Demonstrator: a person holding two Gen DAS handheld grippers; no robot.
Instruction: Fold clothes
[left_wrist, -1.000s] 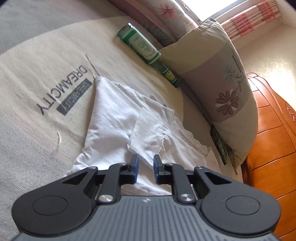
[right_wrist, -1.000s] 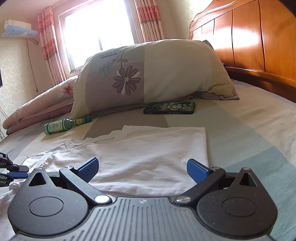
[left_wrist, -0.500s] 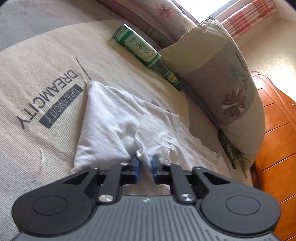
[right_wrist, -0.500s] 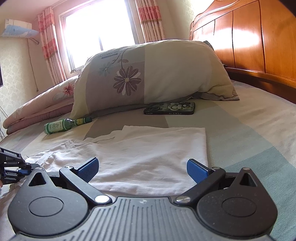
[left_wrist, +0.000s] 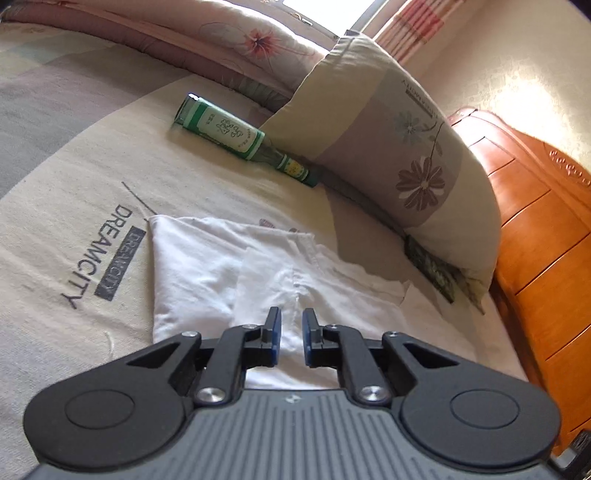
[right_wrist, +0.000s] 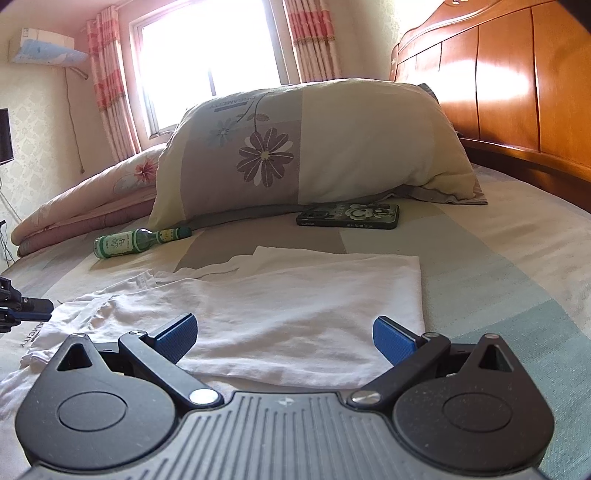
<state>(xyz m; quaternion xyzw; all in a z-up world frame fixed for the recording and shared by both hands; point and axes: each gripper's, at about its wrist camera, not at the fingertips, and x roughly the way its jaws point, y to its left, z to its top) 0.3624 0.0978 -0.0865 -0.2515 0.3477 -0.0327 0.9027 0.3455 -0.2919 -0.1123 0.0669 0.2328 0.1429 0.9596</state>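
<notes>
Here the white shirt (right_wrist: 280, 306) lies flat on the bedsheet (right_wrist: 517, 266), spread across the middle of the right wrist view, its far edge toward the pillow. In the left wrist view the same shirt (left_wrist: 207, 273) sits at the centre, a sleeve folded over the body and a raised crease running down toward the tool.

The left gripper (left_wrist: 291, 332) hangs over that crease, its 2 blue-padded fingers (left_wrist: 275, 332) set narrowly apart with white cloth showing in the gap; whether the pads touch the fabric I cannot tell. The right gripper (right_wrist: 284, 338) sits low at the shirt's near edge with its fingers (right_wrist: 177, 332) spread wide, nothing between them but the cloth beneath.

In the right wrist view, a green glass bottle (right_wrist: 136, 242) lies on its side at 10 o'clock from the shirt, its neck pointing at the flowered pillow (right_wrist: 314, 147). A dark phone case (right_wrist: 349, 216) lies flat at 12 o'clock, just in front of the pillow. A wooden headboard (right_wrist: 517, 92) rises at 2 o'clock, and a pink quilt (right_wrist: 85, 206) is rolled at 10 o'clock, under the window (right_wrist: 210, 62).
</notes>
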